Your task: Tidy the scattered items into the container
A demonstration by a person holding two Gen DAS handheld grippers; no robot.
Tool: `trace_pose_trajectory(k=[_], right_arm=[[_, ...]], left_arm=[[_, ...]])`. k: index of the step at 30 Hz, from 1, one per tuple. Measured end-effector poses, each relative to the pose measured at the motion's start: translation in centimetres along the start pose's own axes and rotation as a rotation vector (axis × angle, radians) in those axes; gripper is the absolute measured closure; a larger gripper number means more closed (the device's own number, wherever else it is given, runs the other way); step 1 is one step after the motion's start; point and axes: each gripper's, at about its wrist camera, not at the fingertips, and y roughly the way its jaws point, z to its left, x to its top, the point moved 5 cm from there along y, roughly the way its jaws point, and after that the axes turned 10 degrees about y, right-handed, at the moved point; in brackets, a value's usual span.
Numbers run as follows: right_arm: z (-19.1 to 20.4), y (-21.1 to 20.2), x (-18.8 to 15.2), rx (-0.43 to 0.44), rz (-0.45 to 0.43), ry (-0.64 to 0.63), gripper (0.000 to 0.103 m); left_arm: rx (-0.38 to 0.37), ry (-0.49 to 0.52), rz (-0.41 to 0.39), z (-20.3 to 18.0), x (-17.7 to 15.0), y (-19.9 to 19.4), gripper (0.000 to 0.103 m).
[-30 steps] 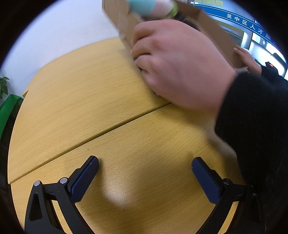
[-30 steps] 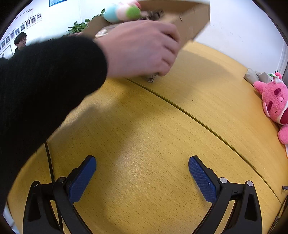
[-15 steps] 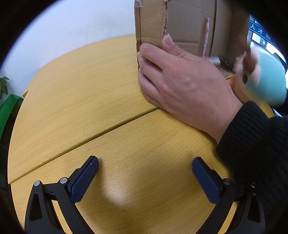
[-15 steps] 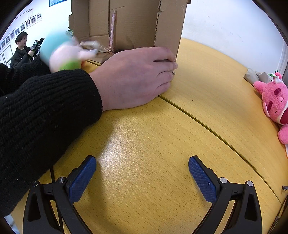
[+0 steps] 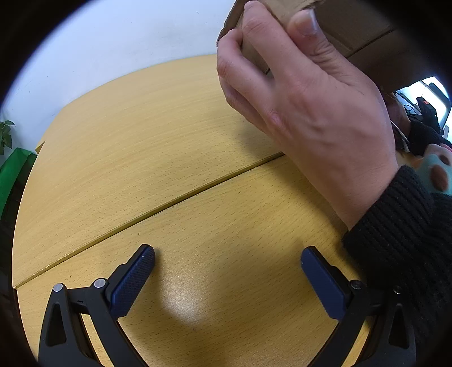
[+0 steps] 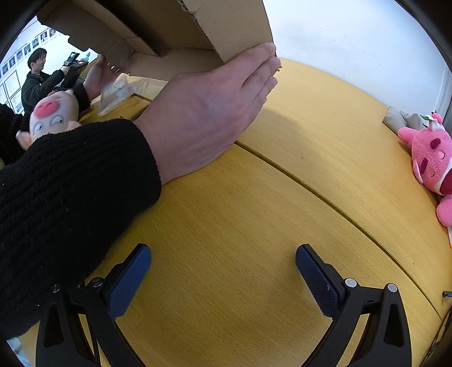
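Observation:
A brown cardboard box [image 6: 231,25] is held tipped up above the yellow wooden table [image 6: 254,225] by a bare hand [image 6: 209,113] in a black sleeve; it also shows in the left wrist view [image 5: 353,25], gripped by the same hand [image 5: 310,107]. A plush toy with a pink nose [image 6: 53,115] lies on the table behind the sleeve; a teal and pink part of it shows in the left wrist view [image 5: 435,172]. A clear plastic packet [image 6: 115,93] lies under the box. My left gripper [image 5: 226,271] and right gripper [image 6: 223,271] rest open and empty above the table.
A pink plush toy [image 6: 432,158] lies at the table's right edge beside a grey cloth [image 6: 401,118]. A second hand [image 6: 99,73] holds the box's far side. A person in black [image 6: 36,82] stands in the background. A green object [image 5: 14,169] stands left of the table.
The hands tipped the box over and lifted it, and the plush toy and packet fell out onto the table. Both grippers have stayed still.

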Motion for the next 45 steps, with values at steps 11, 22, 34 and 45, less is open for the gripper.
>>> trace_pose_trajectory(k=[11, 22, 34, 45], right_arm=[[0.05, -0.02, -0.03, 0.000, 0.000, 0.000, 0.000], [0.06, -0.02, -0.04, 0.000, -0.001, 0.001, 0.000], [0.08, -0.04, -0.06, -0.001, -0.001, 0.001, 0.000], [0.10, -0.04, -0.10, -0.001, -0.001, 0.001, 0.000]], left_arm=[[-0.001, 0.001, 0.000, -0.06, 0.09, 0.05, 0.000], [-0.001, 0.002, 0.000, -0.03, 0.19, 0.13, 0.000], [-0.002, 0.002, 0.000, -0.14, 0.28, 0.16, 0.000], [-0.002, 0.003, 0.000, -0.20, 0.35, 0.19, 0.000]])
